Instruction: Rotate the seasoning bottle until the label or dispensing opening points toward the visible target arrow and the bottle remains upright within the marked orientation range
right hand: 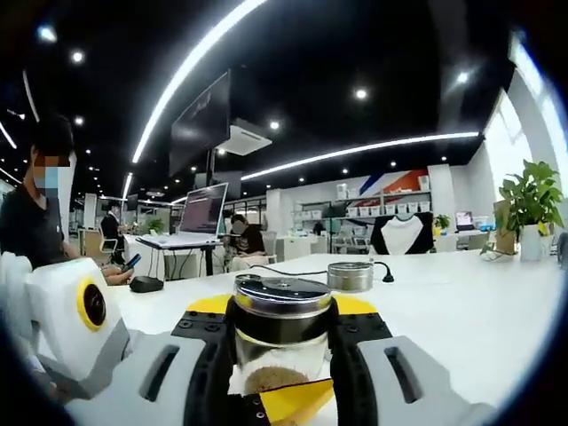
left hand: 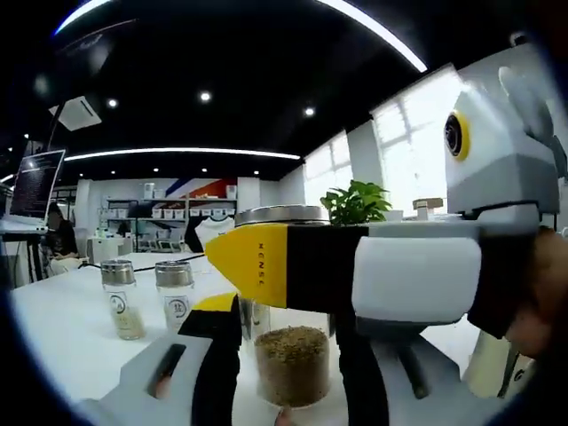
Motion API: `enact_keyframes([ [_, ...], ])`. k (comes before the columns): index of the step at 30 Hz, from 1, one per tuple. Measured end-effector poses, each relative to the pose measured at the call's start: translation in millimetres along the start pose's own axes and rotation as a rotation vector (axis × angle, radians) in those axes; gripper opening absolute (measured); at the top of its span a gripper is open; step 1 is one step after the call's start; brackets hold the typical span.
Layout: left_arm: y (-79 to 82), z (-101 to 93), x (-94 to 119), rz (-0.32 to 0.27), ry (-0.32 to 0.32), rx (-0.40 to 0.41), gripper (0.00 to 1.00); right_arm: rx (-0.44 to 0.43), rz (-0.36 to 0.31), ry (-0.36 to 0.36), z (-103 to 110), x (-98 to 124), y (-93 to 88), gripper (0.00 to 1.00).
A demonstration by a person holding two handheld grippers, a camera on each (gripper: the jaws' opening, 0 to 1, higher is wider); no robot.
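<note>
A glass seasoning bottle (left hand: 291, 366) with a steel lid and brown granules stands upright on the white table (left hand: 62, 337). My left gripper (left hand: 286, 342) has its black jaws close against the bottle's lower sides and looks shut on it. My right gripper (left hand: 257, 263) reaches in from the right, its yellow-tipped jaw lying across the bottle just under the lid. In the right gripper view the lid of the bottle (right hand: 282, 298) sits tight between the jaws of my right gripper (right hand: 282, 321). The left gripper (right hand: 297, 399) comes in low from the left, showing a yellow tip.
Two small shakers (left hand: 120, 297) (left hand: 175, 293) stand to the left of the bottle. A round metal tin (right hand: 351, 275), a black mouse (right hand: 146, 284) and a laptop (right hand: 200, 217) are farther off. A potted plant (right hand: 530, 204) stands at the right and a seated person (right hand: 35, 213) at the left.
</note>
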State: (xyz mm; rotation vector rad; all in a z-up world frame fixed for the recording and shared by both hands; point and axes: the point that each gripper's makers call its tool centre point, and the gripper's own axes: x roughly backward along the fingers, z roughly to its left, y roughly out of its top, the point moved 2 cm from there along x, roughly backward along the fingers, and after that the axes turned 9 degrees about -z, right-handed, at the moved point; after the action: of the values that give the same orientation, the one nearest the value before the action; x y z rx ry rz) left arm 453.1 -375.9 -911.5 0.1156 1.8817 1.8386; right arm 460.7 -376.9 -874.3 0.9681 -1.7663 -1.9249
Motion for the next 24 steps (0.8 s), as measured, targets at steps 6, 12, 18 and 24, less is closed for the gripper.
enact_keyframes([
  [6,12.1,-10.8,-4.6,-0.036,-0.144,-0.011,0.43,-0.035,-0.035,0.087,-4.9,6.1,11.1,0.39],
  [12,20.3,-13.1,-7.1,-0.021,-0.304,0.002,0.43,-0.047,-0.048,0.129,-10.8,9.6,20.9,0.39],
  [18,20.8,-14.5,-10.6,-0.007,-0.417,0.048,0.44,-0.019,-0.039,0.160,-14.1,11.5,23.0,0.39],
  [24,22.7,-21.5,-9.2,-0.002,-0.572,0.122,0.43,-0.039,-0.044,0.177,-12.8,16.3,23.4,0.38],
])
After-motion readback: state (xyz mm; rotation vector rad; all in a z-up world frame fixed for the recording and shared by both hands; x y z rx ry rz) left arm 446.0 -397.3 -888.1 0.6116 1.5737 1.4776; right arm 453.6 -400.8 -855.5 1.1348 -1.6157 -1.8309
